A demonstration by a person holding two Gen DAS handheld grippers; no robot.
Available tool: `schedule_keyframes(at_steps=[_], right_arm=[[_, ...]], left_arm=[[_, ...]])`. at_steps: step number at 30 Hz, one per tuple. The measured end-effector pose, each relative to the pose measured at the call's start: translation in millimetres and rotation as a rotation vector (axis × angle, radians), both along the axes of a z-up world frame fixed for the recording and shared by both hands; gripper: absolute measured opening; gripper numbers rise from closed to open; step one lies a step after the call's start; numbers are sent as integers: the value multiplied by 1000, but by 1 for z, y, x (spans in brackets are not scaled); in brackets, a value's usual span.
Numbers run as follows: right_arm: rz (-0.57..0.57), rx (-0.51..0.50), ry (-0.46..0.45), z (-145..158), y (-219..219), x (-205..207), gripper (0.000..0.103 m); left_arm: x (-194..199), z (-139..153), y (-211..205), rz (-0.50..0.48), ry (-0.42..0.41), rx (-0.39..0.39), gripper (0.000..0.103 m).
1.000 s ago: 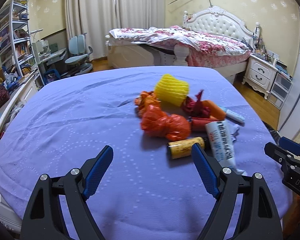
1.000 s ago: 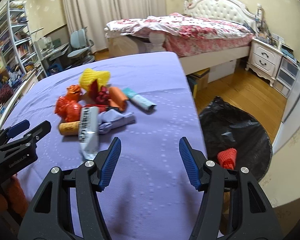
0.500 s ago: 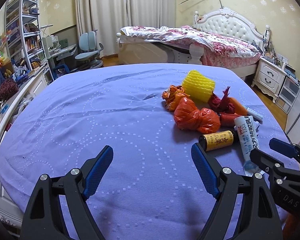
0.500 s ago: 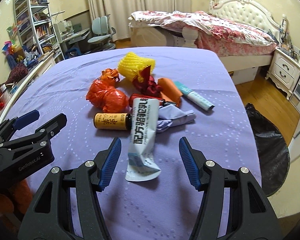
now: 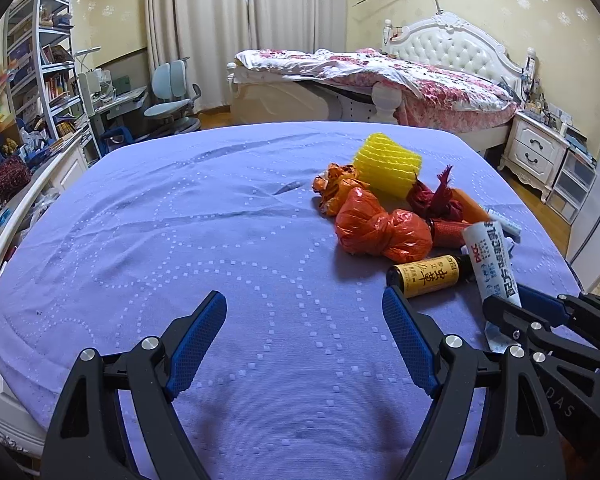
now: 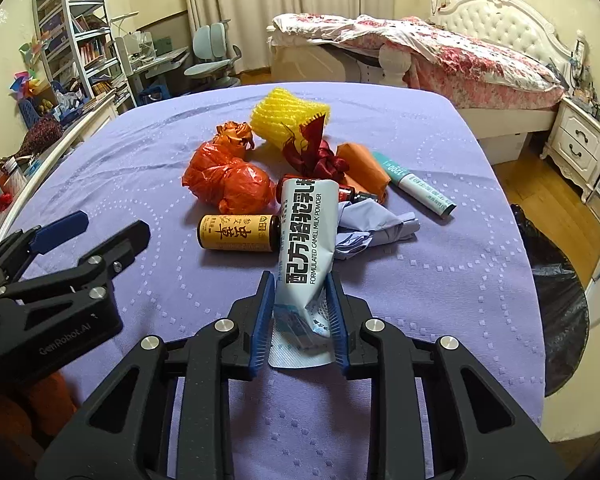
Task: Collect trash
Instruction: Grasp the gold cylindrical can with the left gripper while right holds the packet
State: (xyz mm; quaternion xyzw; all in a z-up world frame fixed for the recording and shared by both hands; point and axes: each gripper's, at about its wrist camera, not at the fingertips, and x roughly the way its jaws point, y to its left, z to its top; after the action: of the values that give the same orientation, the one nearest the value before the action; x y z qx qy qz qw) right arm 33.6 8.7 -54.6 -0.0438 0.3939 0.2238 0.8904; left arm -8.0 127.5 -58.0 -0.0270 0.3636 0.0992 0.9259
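1. The right gripper (image 6: 300,312) has its blue-padded fingers (image 6: 261,312) clenched on the near end of a white camel milk powder packet (image 6: 306,240); the packet's crumpled near end sits between the pads, and its far end reaches into the trash pile
2. The left gripper (image 5: 304,340) hangs over the near part of the purple-covered worktop (image 5: 180,240) with its fingers (image 5: 198,338) spread wide and nothing between them
3. In the right wrist view the left gripper (image 6: 66,236) shows at the worktop's left edge, well apart from the pile
4. The trash lies toward the worktop's right side. Just left of the packet a small dark bottle with a yellow label (image 6: 240,233) lies on its side, touching or nearly touching the packet
5. Beyond the bottle sits a knotted orange plastic bag (image 6: 228,178), with a smaller crumpled orange wrapper (image 6: 234,134) behind it
6. A yellow foam net sleeve (image 6: 286,118) lies farthest back, toward the worktop's far edge
7. A dark red ribbon-like wrapper (image 6: 314,156) sits in front of the sleeve, beside an orange roll (image 6: 362,170)
8. Crumpled pale blue paper (image 6: 374,228) lies just right of the packet
9. A teal and white tube (image 6: 416,188) lies slanted nearer the worktop's right edge
10. A black trash bag (image 6: 556,292) stands open on the floor just past the right edge
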Motion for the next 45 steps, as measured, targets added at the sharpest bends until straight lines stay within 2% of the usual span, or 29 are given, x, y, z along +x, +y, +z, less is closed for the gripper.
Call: schedule_keyframes(at_steps=[9, 13, 27, 38, 45], right_arm=[[-47, 12, -48, 12, -26, -2, 26], [-90, 22, -41, 10, -44, 3, 26], [-162, 63, -22, 2, -78, 19, 26], [-175, 79, -6, -5, -87, 25, 26], [-182, 88, -6, -5, -91, 27, 26]], left_arm=[[6, -2, -21, -46, 11, 2, 80], [10, -5, -31, -59, 22, 36, 80], [34, -17, -29, -8, 131, 62, 80], [55, -19, -21, 41, 153, 70, 80], [46, -11, -21, 62, 133, 59, 80]])
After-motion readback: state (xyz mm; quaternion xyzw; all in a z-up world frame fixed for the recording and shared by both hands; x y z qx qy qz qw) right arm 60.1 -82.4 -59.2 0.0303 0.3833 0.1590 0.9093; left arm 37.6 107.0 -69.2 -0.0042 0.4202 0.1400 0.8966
